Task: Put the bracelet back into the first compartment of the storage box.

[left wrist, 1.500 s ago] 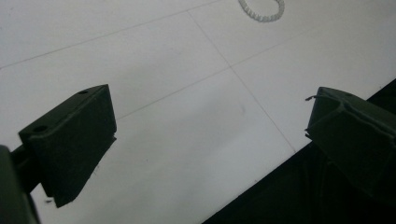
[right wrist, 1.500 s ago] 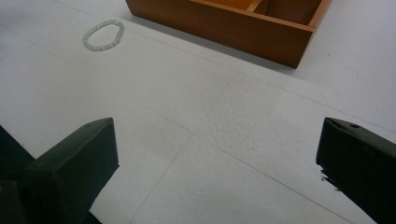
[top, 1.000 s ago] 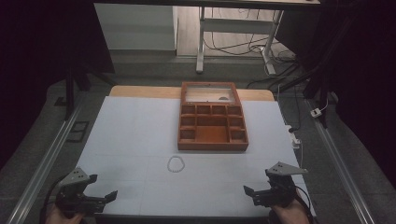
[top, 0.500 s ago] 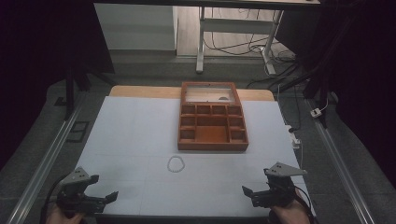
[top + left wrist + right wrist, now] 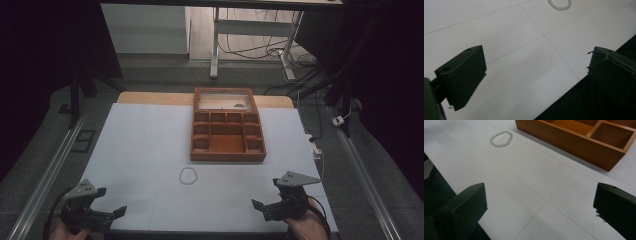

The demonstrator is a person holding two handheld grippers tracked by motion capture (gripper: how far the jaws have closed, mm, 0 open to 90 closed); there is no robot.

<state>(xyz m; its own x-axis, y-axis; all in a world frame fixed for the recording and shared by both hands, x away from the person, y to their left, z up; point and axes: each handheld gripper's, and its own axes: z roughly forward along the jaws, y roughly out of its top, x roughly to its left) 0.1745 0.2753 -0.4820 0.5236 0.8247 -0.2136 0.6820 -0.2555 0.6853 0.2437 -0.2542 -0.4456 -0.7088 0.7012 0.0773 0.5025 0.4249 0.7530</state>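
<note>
A small white bead bracelet [image 5: 188, 176] lies flat on the white table cover, just in front of a brown wooden box [image 5: 227, 131] with several compartments and an upright glass lid. The bracelet [image 5: 501, 138] and the box's near wall [image 5: 574, 143] show ahead in the right gripper view; part of the bracelet [image 5: 559, 4] shows at the top of the left gripper view. My left gripper [image 5: 111, 202] sits at the front left corner, open and empty. My right gripper [image 5: 265, 205] sits at the front right, open and empty. Both are well short of the bracelet.
The white cover [image 5: 150, 140] ends at the table's front edge close under both grippers. Metal rails [image 5: 45, 175] run along both sides of the table. A white cable plug [image 5: 316, 149] lies off the cover's right edge.
Both grippers have shifted slightly along the front edge; the right one has drifted a little left. Bracelet and box have not moved.
</note>
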